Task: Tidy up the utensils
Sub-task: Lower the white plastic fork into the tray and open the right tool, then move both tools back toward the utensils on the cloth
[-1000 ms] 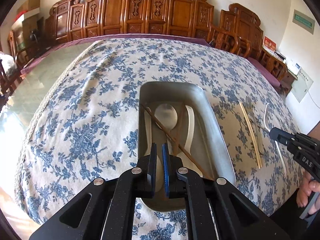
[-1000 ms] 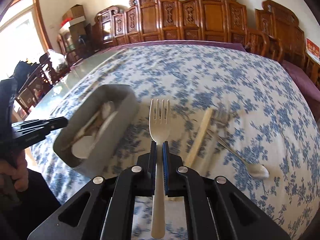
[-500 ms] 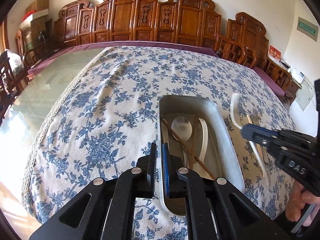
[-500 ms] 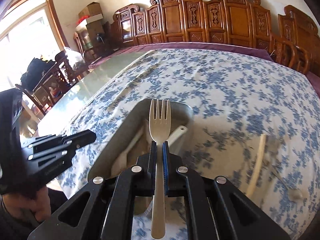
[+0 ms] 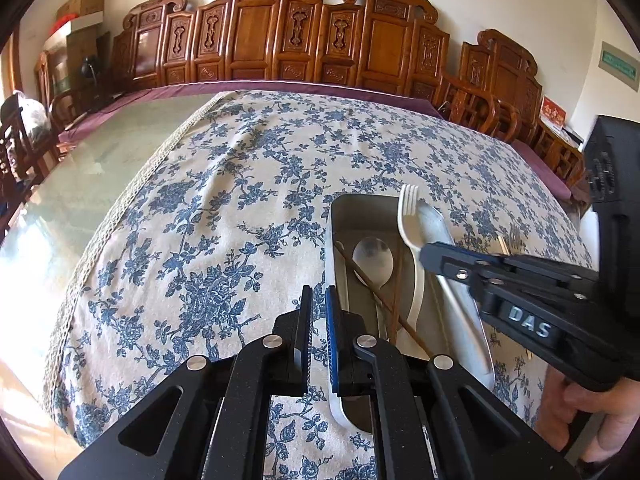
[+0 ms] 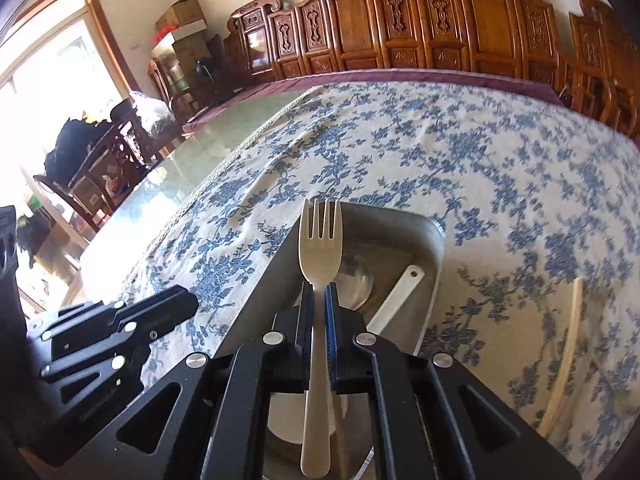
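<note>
My right gripper [image 6: 320, 292] is shut on the handle of a cream plastic fork [image 6: 320, 244]. It holds the fork above the metal tray [image 6: 436, 236], tines pointing at the far end. In the left wrist view the same fork [image 5: 408, 216] sticks out of the right gripper [image 5: 428, 252] over the tray [image 5: 452, 232]. A metal spoon [image 5: 374, 260], a white spoon [image 5: 418, 292] and brown chopsticks [image 5: 380, 300] lie in the tray. My left gripper [image 5: 318, 300] is shut and empty, over the cloth by the tray's left rim.
A blue-flowered cloth [image 5: 240, 200] covers the table, with bare glass [image 5: 80, 184] to its left. A cream chopstick [image 6: 568, 344] and a metal fork [image 5: 516, 240] lie on the cloth right of the tray. Carved wooden chairs [image 5: 260, 40] line the far side.
My right gripper has carried the cream fork leftward, from over the cloth to above the tray. The left gripper has drifted left, from over the tray to beside its left rim.
</note>
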{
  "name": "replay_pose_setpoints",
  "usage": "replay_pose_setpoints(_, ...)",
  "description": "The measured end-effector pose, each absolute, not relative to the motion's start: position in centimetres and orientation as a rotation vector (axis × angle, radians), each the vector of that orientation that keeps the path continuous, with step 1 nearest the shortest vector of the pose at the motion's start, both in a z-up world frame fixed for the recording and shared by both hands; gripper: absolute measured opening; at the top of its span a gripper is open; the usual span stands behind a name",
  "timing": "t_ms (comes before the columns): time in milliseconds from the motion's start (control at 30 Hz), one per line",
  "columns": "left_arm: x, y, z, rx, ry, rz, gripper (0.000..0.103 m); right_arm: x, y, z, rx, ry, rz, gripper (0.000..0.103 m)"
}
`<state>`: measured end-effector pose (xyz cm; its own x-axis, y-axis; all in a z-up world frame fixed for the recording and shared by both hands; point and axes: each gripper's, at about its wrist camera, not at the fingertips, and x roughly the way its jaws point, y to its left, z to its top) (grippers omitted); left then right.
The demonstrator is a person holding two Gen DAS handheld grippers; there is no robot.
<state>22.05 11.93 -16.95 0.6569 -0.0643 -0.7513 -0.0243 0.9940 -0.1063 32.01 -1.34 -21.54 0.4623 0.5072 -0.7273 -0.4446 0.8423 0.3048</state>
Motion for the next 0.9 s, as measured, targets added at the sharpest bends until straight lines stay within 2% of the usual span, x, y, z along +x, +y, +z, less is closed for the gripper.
replay_pose_setpoints(200, 22.0, 11.6, -17.0, -0.109, 0.857, -0.035, 0.005, 32.7, -1.2, -23.0, 0.102, 0.953, 0.598, 0.011)
replay_pose_setpoints(500, 22.1, 9.7, -17.0, -0.098, 0.853, -0.072, 0.005, 31.3, -5.5, -21.1, 0.058, 0.885, 0.565, 0.011)
replay_pose_setpoints(533, 22.1, 9.3, -16.9, -0.094, 0.852, -0.08, 0.008, 30.9, -6.4, -20.8, 0.044, 0.874, 0.555, 0.011)
replay_pose_setpoints(567, 22.1, 8.7, -16.9, -0.086, 0.849, -0.089, 0.015, 30.6, -7.2, -20.5, 0.035, 0.862, 0.546, 0.01)
replay_pose_setpoints(633, 22.1, 7.8, -16.8, -0.074, 0.84, -0.103, 0.023, 30.1, -8.8, -20.2, 0.022, 0.848, 0.531, 0.011)
replay_pose_setpoints(900, 22.2, 3.9, -16.8, -0.041, 0.837, -0.166, 0.039, 29.2, -19.1, -20.1, -0.073, 0.853, 0.357, 0.01)
